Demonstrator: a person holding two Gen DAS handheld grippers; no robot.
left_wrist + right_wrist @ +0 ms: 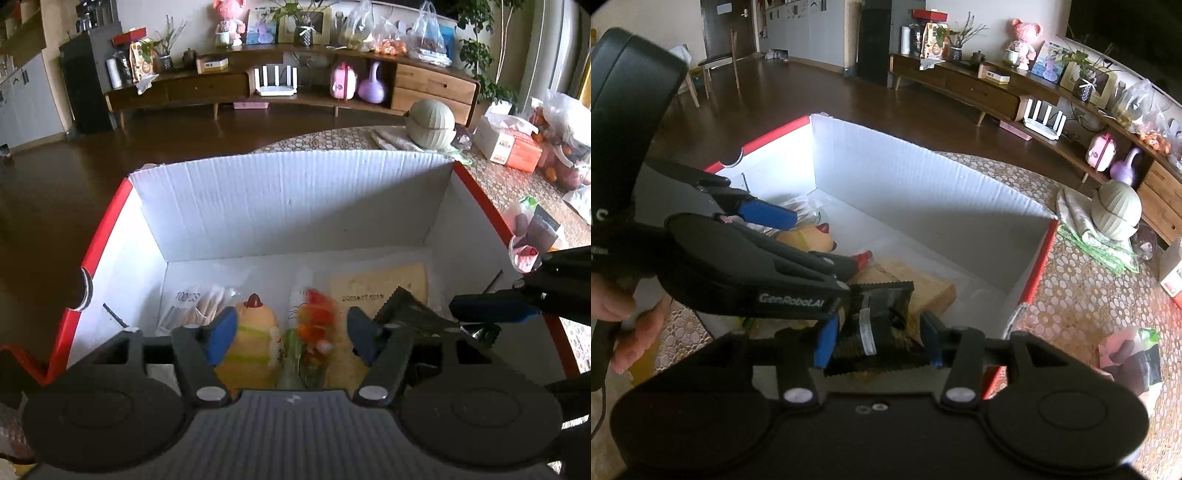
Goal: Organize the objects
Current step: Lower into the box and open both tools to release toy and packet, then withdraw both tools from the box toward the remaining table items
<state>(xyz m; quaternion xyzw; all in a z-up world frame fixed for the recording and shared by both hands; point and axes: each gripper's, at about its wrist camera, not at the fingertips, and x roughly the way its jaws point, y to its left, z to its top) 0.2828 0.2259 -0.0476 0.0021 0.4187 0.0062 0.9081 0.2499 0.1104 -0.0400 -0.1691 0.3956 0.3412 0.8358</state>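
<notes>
A red cardboard box (288, 206) with white inside walls stands on the table; it also shows in the right wrist view (923, 184). In it lie a yellow plush toy (255, 332), a clear packet with a red and green print (314, 332), a pack of wooden sticks (199, 306) and a tan flat packet (380, 288). My left gripper (291, 334) is open above the plush toy and the printed packet. My right gripper (879, 339) is shut on a black snack packet (879, 325) over the box's near right corner; the black packet also shows in the left wrist view (410, 314).
On the patterned tablecloth (1071, 295) right of the box lie a pink and black packet (1134, 354), a green ribbed lidded pot (430, 123), a folded cloth (1086, 229), a tissue box (508, 142) and bags of fruit (561, 147). A wooden sideboard (258, 85) stands beyond the floor.
</notes>
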